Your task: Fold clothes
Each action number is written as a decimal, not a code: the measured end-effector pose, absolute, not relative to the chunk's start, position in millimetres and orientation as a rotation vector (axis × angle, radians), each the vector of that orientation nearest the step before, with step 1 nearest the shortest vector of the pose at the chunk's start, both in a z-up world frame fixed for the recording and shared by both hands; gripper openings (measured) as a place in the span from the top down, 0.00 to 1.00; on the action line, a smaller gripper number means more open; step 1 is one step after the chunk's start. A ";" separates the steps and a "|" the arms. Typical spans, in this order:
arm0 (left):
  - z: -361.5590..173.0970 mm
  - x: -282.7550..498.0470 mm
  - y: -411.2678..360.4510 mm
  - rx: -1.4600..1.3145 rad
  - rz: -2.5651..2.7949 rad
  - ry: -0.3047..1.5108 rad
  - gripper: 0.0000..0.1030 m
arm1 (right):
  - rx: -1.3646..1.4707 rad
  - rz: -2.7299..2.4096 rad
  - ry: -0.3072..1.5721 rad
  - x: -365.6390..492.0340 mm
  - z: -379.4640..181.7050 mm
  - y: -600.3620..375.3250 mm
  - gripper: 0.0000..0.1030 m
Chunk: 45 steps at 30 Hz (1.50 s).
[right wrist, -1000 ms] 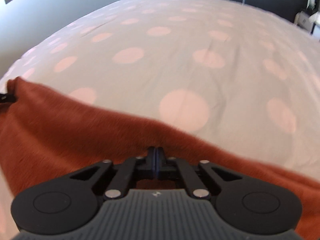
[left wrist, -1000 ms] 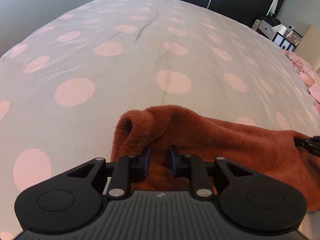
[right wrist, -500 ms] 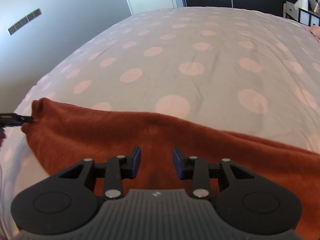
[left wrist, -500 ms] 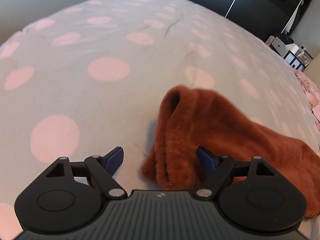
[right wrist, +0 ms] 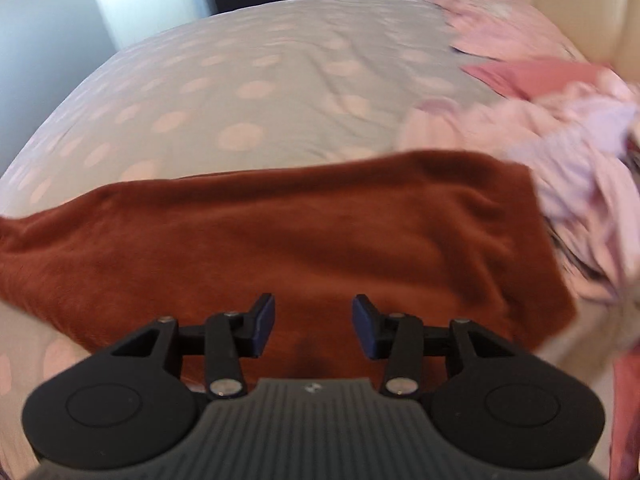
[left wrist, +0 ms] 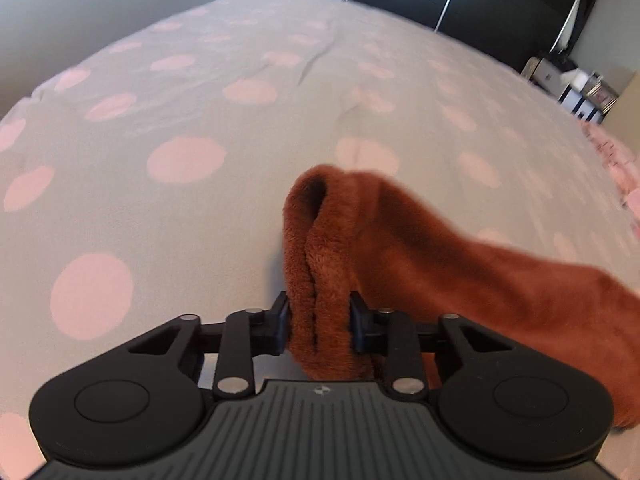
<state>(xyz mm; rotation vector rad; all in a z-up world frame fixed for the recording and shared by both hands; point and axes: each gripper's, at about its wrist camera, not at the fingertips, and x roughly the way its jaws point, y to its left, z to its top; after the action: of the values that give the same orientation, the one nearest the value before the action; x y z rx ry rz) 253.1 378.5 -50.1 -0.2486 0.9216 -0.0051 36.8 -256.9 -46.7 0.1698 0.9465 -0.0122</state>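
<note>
garment [right wrist: 300, 240]: rust-brown (fleecy) | bedspread [left wrist: 200, 220]: grey, pink dots

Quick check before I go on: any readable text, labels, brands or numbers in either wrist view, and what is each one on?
No readable text in either view.
Left gripper body: a small round emblem, no letters legible.
Right gripper body: the same small emblem, blurred, unreadable.
Shelf clutter beyond the spotted bedspread: boxes and frames, too small to read.
Rust fleece garment and pink clothes pile: no tag or print visible.
</note>
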 end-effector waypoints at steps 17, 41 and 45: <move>104.3 214.8 40.5 -0.086 -0.540 0.766 0.81 | 0.308 -0.009 0.874 -17.9 -11.3 -337.6 0.48; -38.5 149.1 -150.8 0.106 -0.802 1.009 0.55 | 0.294 0.118 0.977 -4.1 -38.3 -286.1 0.42; -22.4 136.5 -135.2 0.102 -0.862 0.960 0.52 | 0.342 0.159 0.970 8.7 -36.0 -266.4 0.42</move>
<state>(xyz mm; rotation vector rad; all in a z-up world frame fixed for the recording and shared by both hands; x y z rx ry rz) 136.5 -135.2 -22.4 0.1015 0.9595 -0.8617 8.7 -266.4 -36.0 0.3420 0.9697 0.1589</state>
